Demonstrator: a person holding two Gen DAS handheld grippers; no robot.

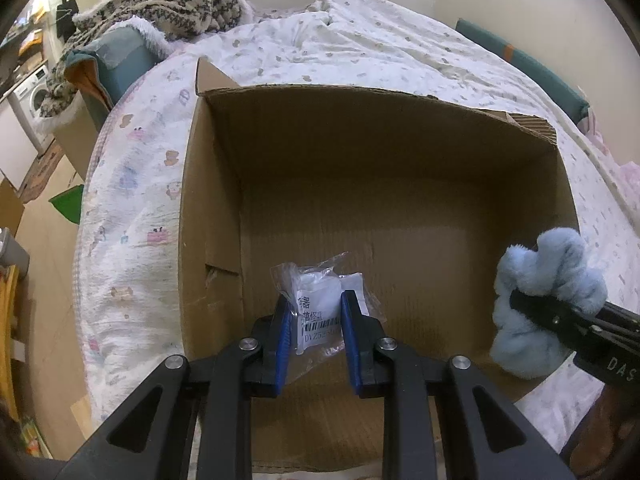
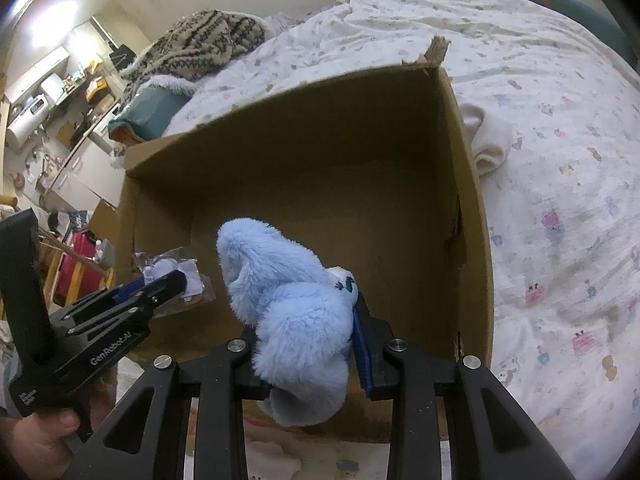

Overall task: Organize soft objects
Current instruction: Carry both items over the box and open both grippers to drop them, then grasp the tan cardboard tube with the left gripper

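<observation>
Basically mid-run, both grippers loaded and over the cardboard box point(image 1: 400, 184), which sits on the bed point(image 1: 132, 208).

Left gripper point(image 1: 314, 316): pinching a clear plastic packet point(image 1: 320, 300) with a white soft item and a barcode label inside. Blue pads press on both sides of it. Packet hangs just inside the box's near wall, above the floor of the box, not resting on it as far as I can tell.

Right gripper point(image 2: 306, 336): clamped on a light blue plush toy point(image 2: 288, 304), fur bulging out around the pads. Toy is over the near part of the box opening, not yet down inside.

Progress read:
- Box interior looks bare in both views, no items lying on its floor. So nothing is stowed yet, or very little.
- Two items are at the drop point, neither released.
- A cream-white soft thing point(image 2: 486, 140) lies on the bed just beside the box's right wall; likely a later pick.
- Patterned knit blanket point(image 1: 172, 0) is heaped at the far end of the bed; unclear if it counts.

Left to do, my guess: lower, release both, then fetch what remains on the bed.
</observation>
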